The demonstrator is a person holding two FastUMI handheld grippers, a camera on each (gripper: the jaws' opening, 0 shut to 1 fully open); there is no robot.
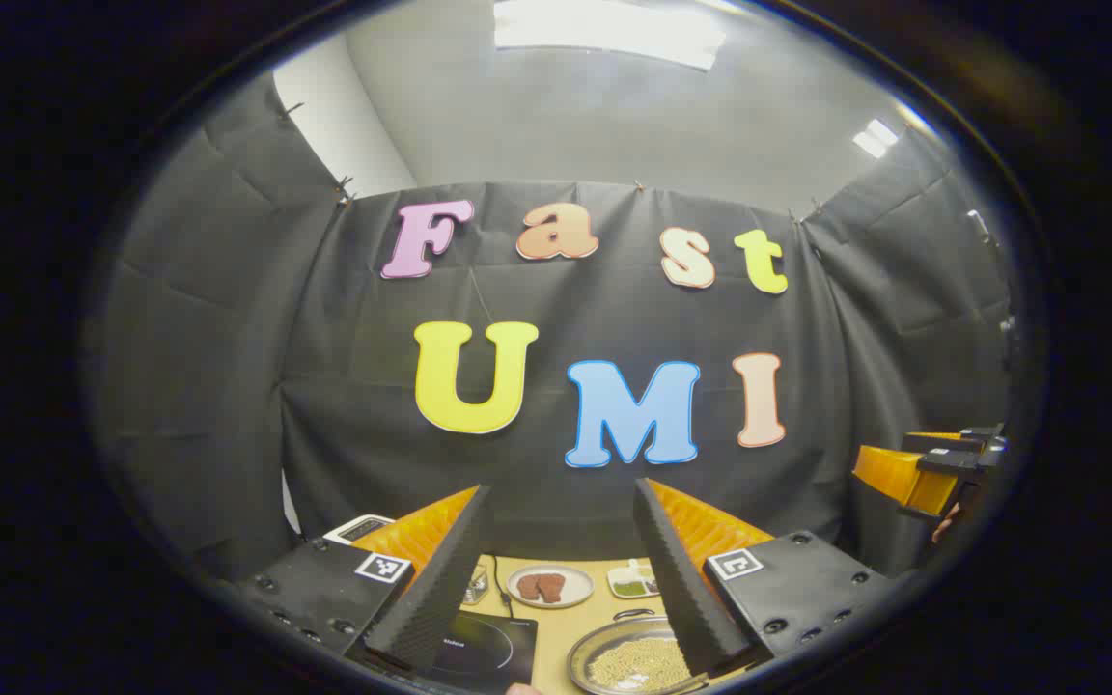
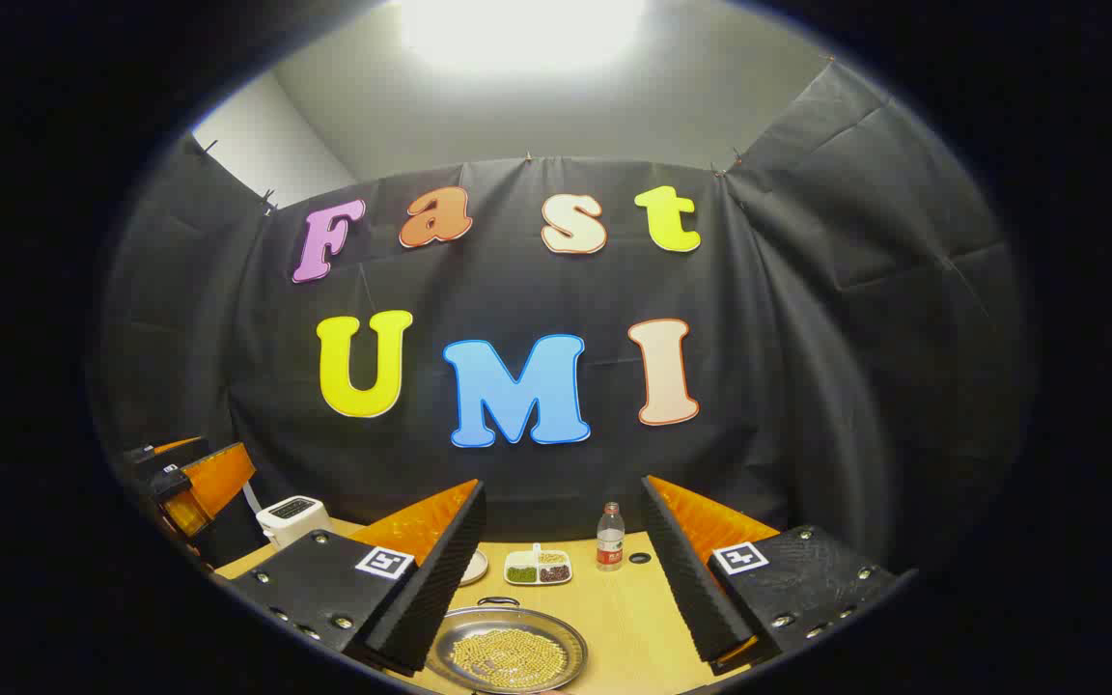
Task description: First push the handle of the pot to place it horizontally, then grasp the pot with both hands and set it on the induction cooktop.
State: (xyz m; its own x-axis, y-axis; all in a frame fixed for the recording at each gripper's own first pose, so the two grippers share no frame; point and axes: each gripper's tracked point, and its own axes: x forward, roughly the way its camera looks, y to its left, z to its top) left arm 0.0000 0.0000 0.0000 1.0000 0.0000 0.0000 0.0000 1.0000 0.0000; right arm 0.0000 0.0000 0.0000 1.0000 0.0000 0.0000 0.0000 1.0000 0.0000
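Booth closed in by wrinkled black cloth wall (image 1: 228, 386), hung in three panels, back and both sides, pinned along the top edge with small clips. Creases run diagonally across the side panels. Above the cloth, a plain white plaster wall (image 1: 344, 125) shows at the upper left corner and a pale grey ceiling (image 1: 595, 116) spans the top. Bright rectangular ceiling light panel (image 1: 609, 29) overhead, glaring; a second smaller ceiling light (image 1: 875, 137) off to one side. Light-toned wooden table (image 2: 633, 618) stands against the back cloth.
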